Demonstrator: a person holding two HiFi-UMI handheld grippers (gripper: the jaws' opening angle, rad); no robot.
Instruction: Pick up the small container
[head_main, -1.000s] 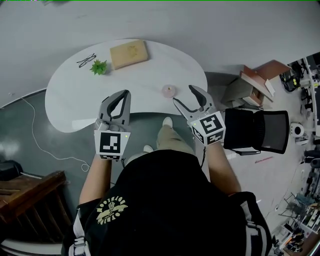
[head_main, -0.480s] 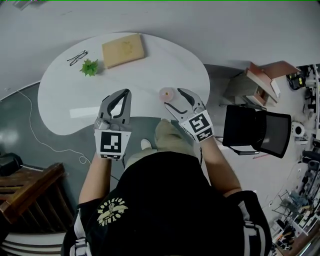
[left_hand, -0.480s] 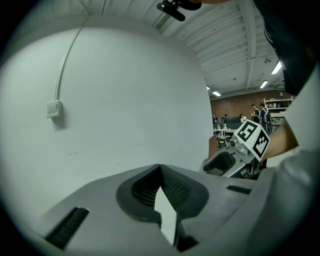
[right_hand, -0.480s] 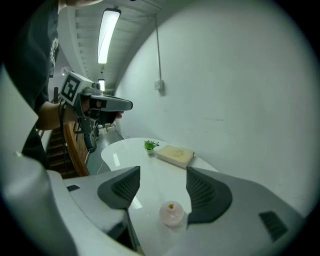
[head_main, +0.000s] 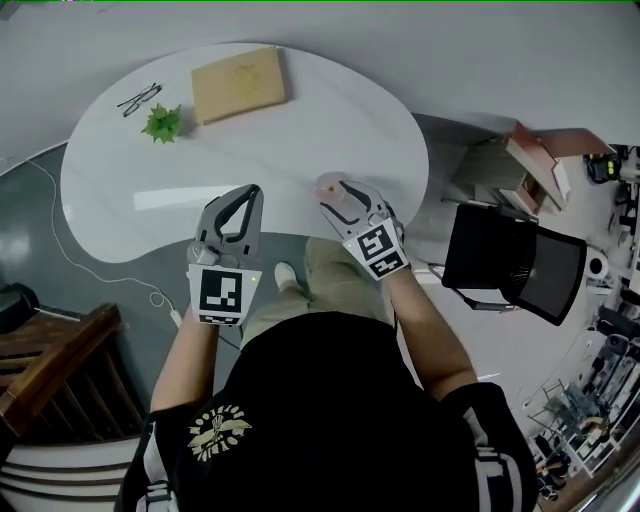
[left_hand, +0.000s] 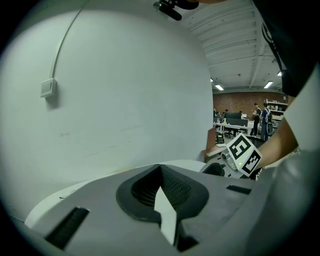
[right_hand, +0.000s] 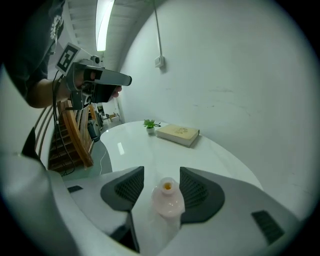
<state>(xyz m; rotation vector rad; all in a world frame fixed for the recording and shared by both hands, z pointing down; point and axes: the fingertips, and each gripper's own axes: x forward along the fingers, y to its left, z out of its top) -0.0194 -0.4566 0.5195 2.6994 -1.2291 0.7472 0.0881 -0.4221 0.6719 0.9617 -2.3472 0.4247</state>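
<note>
small container (right_hand: 168, 200), a pale pink bottle with a narrow neck, stands upright on the white table (head_main: 300, 130), close to the table's near edge on the person's side. a tan book (head_main: 238, 83) lies flat by the table's far edge. the right gripper (right_hand: 162, 172) reaches in over the table's near edge. its jaws are spread to either side of the container and have just been closing in, but a gap still shows beside it, so nothing is pinched. the left gripper (head_main: 250, 190) is at the table's near edge, jaws pressed together and empty. a little green plant (head_main: 161, 123) sits on the table just left of the book, with glasses (head_main: 138, 98) nearer the table's left rim.
</note>
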